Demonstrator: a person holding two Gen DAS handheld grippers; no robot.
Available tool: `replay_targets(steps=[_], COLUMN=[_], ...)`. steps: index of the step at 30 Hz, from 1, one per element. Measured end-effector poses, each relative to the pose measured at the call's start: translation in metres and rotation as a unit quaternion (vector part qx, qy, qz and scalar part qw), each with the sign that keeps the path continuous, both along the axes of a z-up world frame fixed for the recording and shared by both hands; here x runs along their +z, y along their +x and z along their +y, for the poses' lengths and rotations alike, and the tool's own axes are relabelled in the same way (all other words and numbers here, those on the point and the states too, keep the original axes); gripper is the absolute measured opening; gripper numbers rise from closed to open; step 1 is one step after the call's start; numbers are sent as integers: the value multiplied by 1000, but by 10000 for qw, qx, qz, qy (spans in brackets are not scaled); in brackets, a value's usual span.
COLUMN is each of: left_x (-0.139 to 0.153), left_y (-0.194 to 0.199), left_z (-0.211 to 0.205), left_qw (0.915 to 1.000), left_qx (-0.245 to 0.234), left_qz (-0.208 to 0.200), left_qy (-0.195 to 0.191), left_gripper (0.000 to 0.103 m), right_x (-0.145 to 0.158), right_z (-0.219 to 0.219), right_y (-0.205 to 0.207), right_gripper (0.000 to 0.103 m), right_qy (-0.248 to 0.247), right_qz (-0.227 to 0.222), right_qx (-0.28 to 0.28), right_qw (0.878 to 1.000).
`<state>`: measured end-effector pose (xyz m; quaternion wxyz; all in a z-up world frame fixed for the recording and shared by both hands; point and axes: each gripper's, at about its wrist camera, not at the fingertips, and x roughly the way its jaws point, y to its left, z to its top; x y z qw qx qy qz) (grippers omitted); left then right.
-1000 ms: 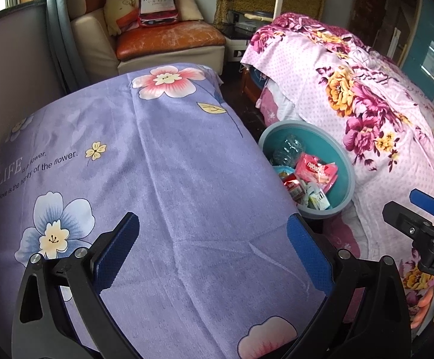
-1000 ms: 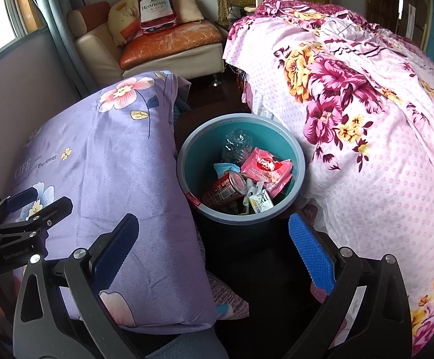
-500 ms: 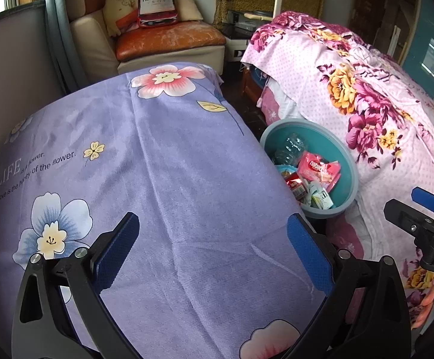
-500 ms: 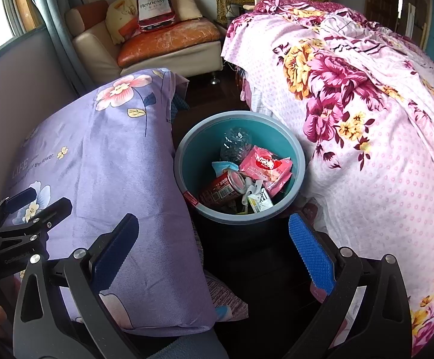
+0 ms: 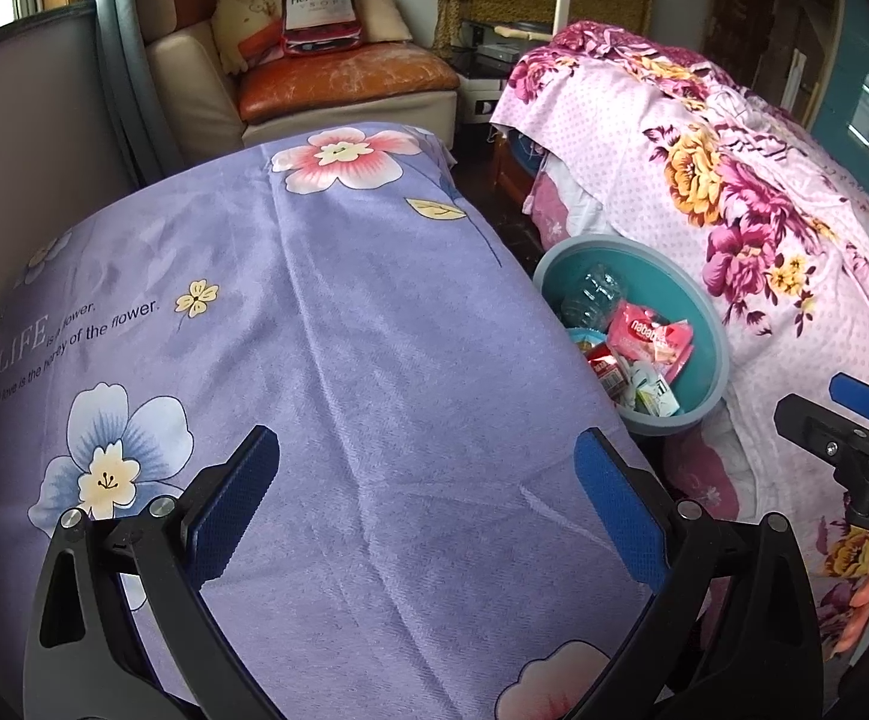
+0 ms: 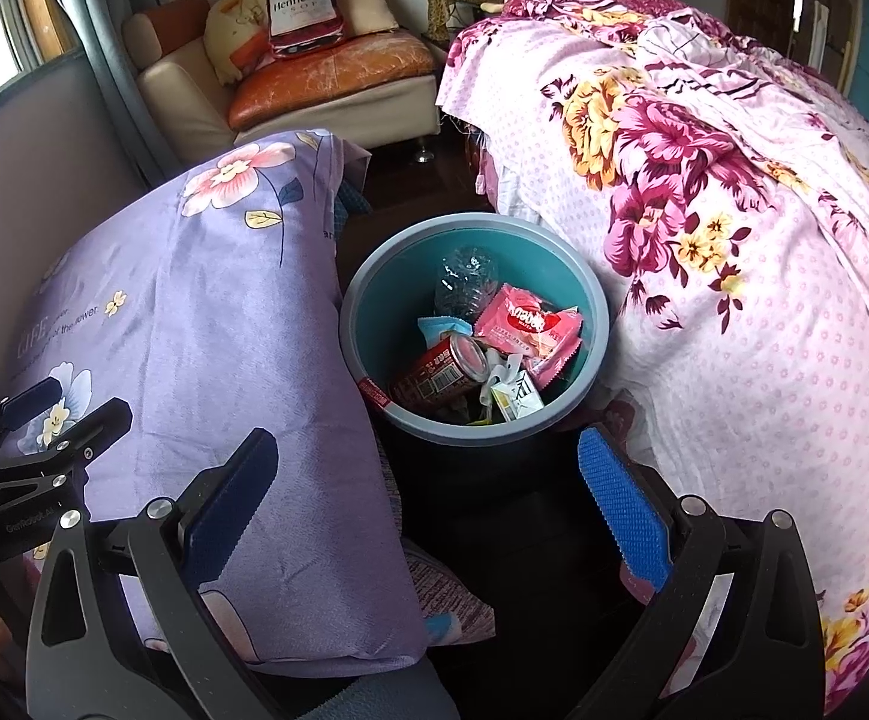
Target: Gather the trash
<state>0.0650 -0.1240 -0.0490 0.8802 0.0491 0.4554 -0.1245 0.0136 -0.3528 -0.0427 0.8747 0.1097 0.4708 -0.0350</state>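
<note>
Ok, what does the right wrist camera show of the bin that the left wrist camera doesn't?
Only the right wrist view shows the whole teal bin, with the red can and the blue packet in full. Only the left wrist view shows the full top of the purple flowered cover, which hides the bin's near-left side. Both show the pink wrapper, the clear bottle and both grippers open: left, right.

Teal bin upright on the floor, holding wrappers, can, bottle.
</note>
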Motion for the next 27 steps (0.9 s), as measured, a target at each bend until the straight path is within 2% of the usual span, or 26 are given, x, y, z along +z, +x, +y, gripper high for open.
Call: replay_targets(steps=[27], left_x=[-13], left_y=[9], left_z=[6], left_qw=[9999], left_qx=[127], left_qz=[65], left_qy=[82], left_gripper=[99], right_x=[-9], right_z=[8], right_y=[16], right_gripper=[96], right_qy=[-106], right_qz=[207], right_qx=[30], right_qw=[9997])
